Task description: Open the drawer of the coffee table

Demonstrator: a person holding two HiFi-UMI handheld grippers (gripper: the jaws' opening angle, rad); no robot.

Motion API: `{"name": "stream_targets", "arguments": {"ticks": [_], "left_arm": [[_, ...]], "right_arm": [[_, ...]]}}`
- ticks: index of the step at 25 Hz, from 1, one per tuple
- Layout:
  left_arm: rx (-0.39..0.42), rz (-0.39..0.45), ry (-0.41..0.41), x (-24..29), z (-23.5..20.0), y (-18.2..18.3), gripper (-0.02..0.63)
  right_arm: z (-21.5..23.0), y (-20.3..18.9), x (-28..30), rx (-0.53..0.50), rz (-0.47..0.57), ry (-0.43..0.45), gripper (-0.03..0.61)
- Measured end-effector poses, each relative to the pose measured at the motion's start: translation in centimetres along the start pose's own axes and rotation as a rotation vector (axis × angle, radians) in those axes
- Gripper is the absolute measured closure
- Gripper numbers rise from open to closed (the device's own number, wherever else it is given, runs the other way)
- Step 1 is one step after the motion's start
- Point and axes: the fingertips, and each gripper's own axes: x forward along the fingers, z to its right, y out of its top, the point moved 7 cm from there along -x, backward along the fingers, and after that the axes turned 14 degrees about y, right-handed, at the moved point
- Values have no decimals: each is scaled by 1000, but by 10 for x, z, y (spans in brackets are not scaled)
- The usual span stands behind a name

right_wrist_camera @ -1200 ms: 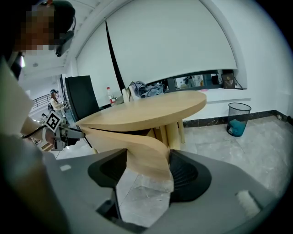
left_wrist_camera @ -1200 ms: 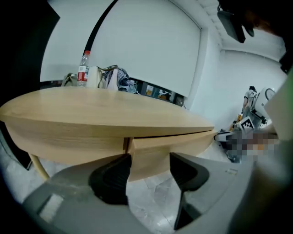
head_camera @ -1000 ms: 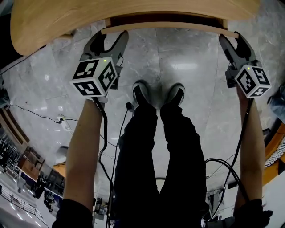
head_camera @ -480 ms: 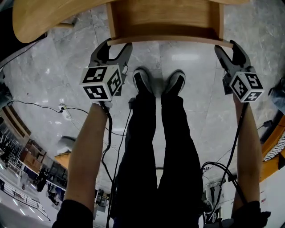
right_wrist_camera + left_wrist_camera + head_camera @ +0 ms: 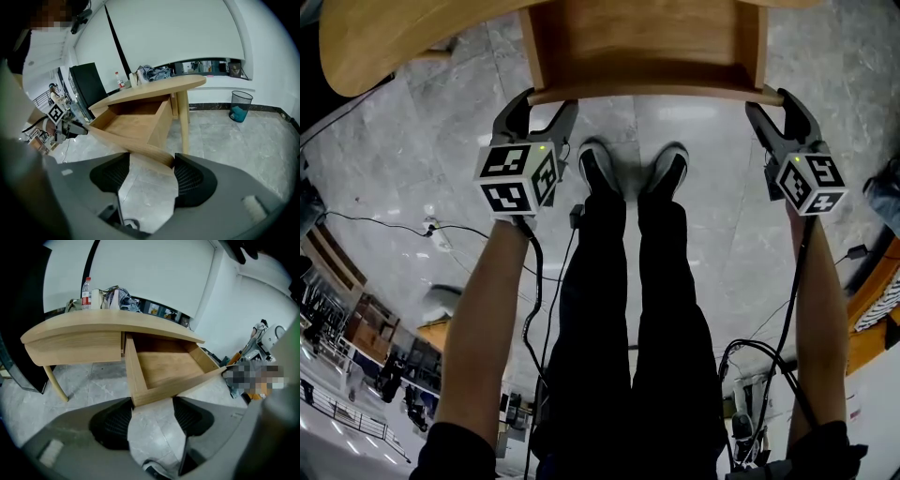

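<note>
a: so, the drawer [image 5: 656, 92] stands well out from under the coffee table [image 5: 403, 47], with its front rail just ahead of our shoes [image 5: 598, 171]. where do we hold it?
b: at the two front corners. the left gripper [image 5: 542, 99] has its jaws wide, with the left corner wedged between the tips, one on the front face and one round the side wall. the right gripper [image 5: 773, 99] sits the same way on the right corner.
a: how do we expect it to handle?
b: it's stiff bare wood and empty inside, so fairly light, we judge. no handle shows, and the smooth faces could slip from the pads. we want both sides drawn evenly, or the box may skew in its opening.
a: and the edges?
b: the corners are square and hard, and the side walls are thin. the table top overhangs the back of the box, so we keep below it.
a: room to move?
b: there's open pale stone floor [image 5: 422, 178] on either side, but our own legs stand right behind the rail. a cable [image 5: 375, 222] trails on the left, and the table leg [image 5: 183, 124] stands just beside the right corner. we judge there's little travel left toward us.
</note>
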Motion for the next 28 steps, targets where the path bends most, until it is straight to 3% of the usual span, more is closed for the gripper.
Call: {"name": "stream_targets", "arguments": {"ticks": [14,22,25,28], "left_arm": [[26,-41,18,3,0,-9,330],[2,-116,57,-51,-8,-19,331],[-23,-67,86,-84,-10,6,331],[-40,68,116,-127,-4,55,381]], "right_arm": [[2,-5,-2,-12,-46,1,273],[-8,22,-52,7,-46,-30,282],[-18,58,-77,-19,3,-40,303],[-45,108,-108,-73,109,-37,391]]}}
